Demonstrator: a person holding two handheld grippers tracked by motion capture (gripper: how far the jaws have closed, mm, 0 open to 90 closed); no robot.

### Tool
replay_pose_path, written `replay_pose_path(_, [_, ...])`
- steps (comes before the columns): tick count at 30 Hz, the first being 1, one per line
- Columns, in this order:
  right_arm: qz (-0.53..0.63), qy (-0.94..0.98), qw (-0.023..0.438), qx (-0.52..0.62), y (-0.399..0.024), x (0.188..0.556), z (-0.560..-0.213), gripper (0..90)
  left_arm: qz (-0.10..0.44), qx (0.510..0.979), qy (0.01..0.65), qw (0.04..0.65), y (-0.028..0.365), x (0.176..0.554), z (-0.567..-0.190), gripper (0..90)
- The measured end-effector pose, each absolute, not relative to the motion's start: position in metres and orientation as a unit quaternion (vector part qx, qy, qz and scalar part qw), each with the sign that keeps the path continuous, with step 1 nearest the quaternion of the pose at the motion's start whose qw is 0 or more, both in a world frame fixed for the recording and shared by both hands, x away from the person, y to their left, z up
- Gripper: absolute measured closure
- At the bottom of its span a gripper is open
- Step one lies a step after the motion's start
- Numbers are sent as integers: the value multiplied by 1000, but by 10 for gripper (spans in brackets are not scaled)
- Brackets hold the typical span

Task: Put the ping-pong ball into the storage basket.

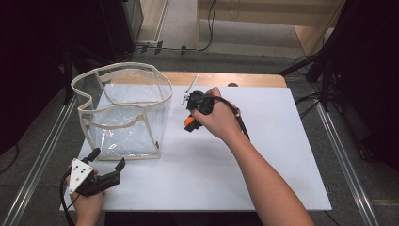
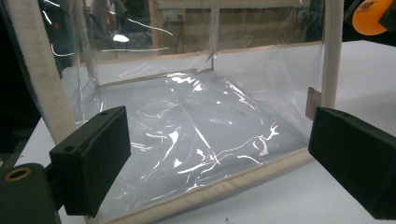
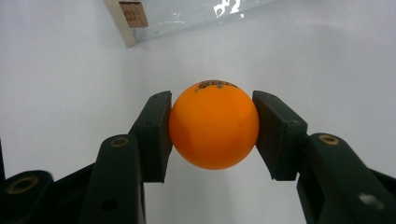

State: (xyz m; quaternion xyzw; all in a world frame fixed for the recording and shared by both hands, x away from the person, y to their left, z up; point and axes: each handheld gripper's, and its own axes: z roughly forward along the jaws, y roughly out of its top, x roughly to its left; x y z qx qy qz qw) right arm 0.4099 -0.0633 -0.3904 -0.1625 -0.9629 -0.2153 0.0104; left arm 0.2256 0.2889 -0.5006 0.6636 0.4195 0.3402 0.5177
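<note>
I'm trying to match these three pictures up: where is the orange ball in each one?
High view: orange ball at centre, under the right hand, right of the clear bag.
Left gripper view: top right corner, past the bag's right edge.
Right gripper view: centre, clamped between the black fingers.
Shared landmark: the bag's cream trim.

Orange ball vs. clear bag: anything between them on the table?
Nothing. In the high view, only bare white board separates the ball, held in the right tool, from the bag.
</note>
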Motion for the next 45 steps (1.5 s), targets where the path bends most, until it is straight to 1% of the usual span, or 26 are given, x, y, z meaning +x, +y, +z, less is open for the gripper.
replay_pose_path(28, [-233, -962, 5, -144, -57, 412, -357, 480, 345, 658, 417, 523, 290, 224, -500, 61])
replay_pose_path(41, [-235, -962, 9, -137, -50, 415, -344, 480, 337, 651, 417, 537, 293, 224, -500, 61])
replay_pose_path(45, [-234, -963, 8, -133, -48, 416, -340, 480, 339, 656, 414, 533, 291, 224, -500, 61])
